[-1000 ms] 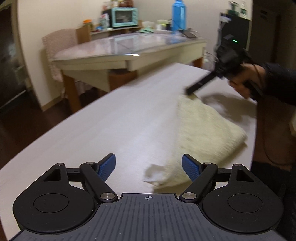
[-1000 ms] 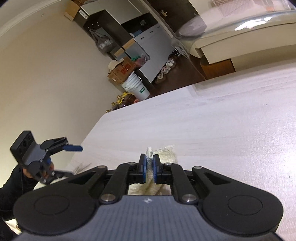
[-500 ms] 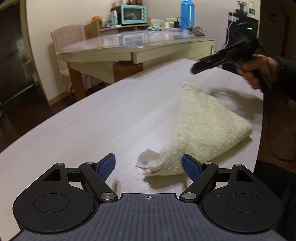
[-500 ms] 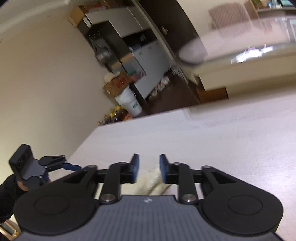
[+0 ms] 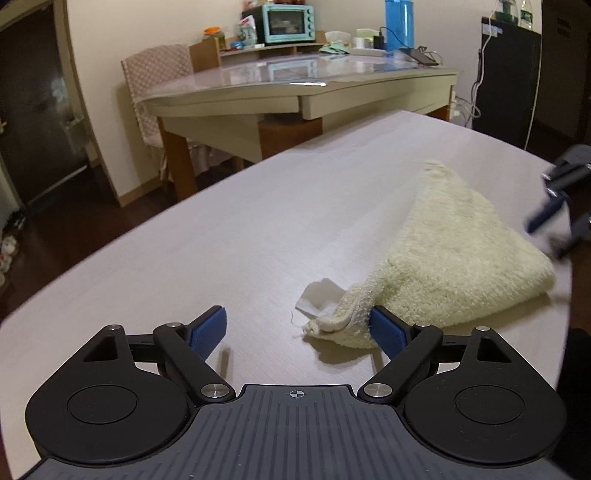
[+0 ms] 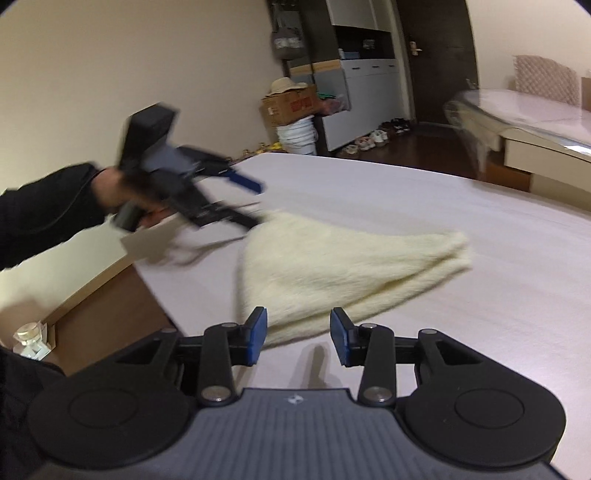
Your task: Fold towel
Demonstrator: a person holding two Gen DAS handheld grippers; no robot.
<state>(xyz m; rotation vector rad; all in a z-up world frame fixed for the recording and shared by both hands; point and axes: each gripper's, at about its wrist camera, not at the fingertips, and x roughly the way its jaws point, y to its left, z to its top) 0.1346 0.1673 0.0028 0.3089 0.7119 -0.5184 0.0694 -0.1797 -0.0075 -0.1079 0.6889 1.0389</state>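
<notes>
Here, in the left wrist view, the left gripper point(image 5: 297, 332) hangs low over the pale wood-grain table point(image 5: 229, 236) with its blue pads spread wide and nothing between them; the left pad point(image 5: 207, 332) stands over bare tabletop, while the right pad point(image 5: 388, 330) sits right at the near corner of the towel point(image 5: 443, 262), though contact cannot be judged. Just to the left of that corner a small white tag point(image 5: 317, 297) pokes out flat on the table. The cream terry towel lies folded into a rough triangle, its point toward the far side of the table and its thick folded edge toward the right. At the far right edge of the view the right gripper point(image 5: 554, 206) appears blurred beside the towel, one blue finger showing. Behind the work table stand a glass-topped table point(image 5: 295, 81), a teal toaster oven point(image 5: 286, 23) and a blue bottle point(image 5: 399, 22). In the right wrist view, the left gripper point(image 6: 251, 199) shows at the left, held by a hand point(image 6: 118, 192) in a black sleeve, fingers apart at the towel's point(image 6: 332, 269) far corner. The towel lies flat on the table point(image 6: 498, 295), and the right gripper point(image 6: 298, 336) hovers at its near edge, pads parted and gripping nothing.
</notes>
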